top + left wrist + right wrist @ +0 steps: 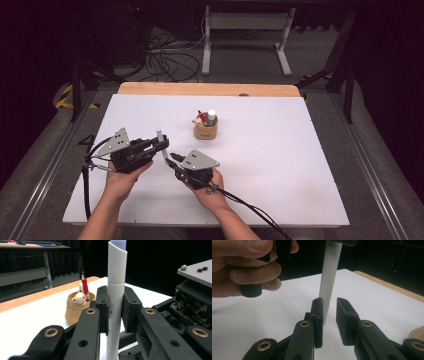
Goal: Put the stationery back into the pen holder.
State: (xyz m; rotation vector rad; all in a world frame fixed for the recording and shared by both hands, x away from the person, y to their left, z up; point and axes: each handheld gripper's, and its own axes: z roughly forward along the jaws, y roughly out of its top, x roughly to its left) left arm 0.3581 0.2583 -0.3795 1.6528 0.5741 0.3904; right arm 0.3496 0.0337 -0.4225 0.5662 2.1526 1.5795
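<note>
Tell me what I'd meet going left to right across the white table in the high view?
Left hand-held gripper clamped on a white pen → right hand-held gripper, jaws apart at the pen's lower end → tan cup with a small bear figure and pens.

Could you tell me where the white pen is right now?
The white pen stands upright, clamped in the left claw, front-left of the wooden cup; the open right claw flanks its lower end.

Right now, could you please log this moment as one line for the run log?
left gripper: shut on white pen | right gripper: open at pen's lower end | pen holder cup: apart, behind
</note>
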